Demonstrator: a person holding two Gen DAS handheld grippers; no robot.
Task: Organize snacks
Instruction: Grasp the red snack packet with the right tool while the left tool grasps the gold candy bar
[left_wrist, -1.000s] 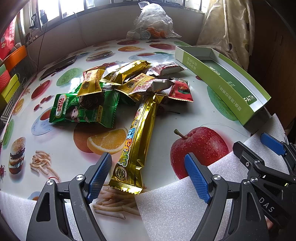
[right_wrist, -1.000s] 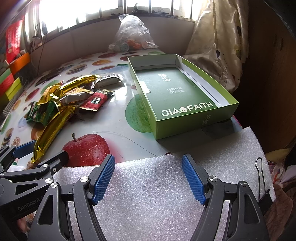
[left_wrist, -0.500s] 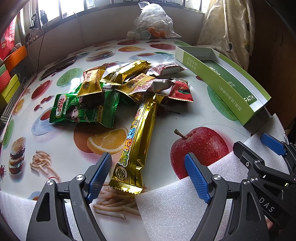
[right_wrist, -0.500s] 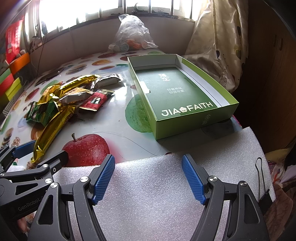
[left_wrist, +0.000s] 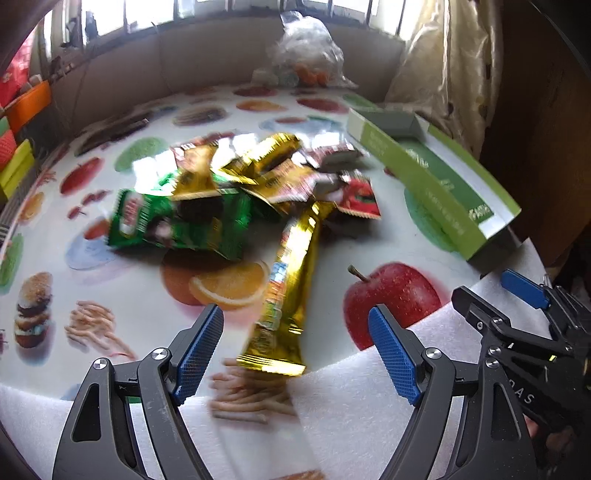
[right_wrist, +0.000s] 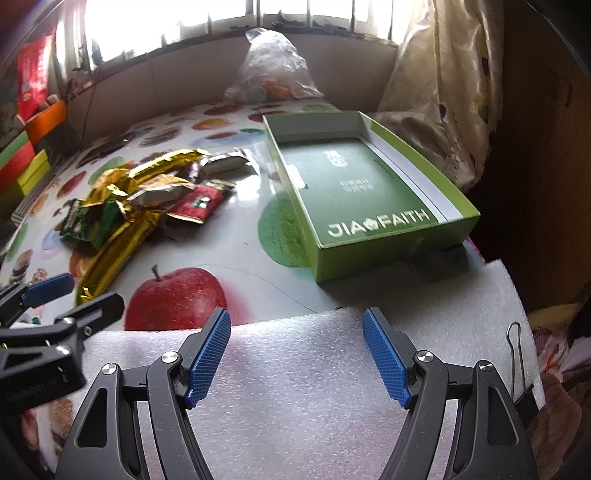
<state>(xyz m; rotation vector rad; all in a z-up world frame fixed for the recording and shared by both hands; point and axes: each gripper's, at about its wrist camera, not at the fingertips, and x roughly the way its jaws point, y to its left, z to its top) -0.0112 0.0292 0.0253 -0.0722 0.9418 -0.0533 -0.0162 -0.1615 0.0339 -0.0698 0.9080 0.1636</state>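
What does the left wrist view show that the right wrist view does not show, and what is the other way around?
Only the left wrist view shows the printed orange slice and printed fries on the tablecloth, though this view is blurred. Only the right wrist view shows the inside of the green box with the words JIA FAITH, and a binder clip on the white foam sheet. Both show the snack pile with the long gold packet and the printed red apple. The left gripper and right gripper are open and empty.
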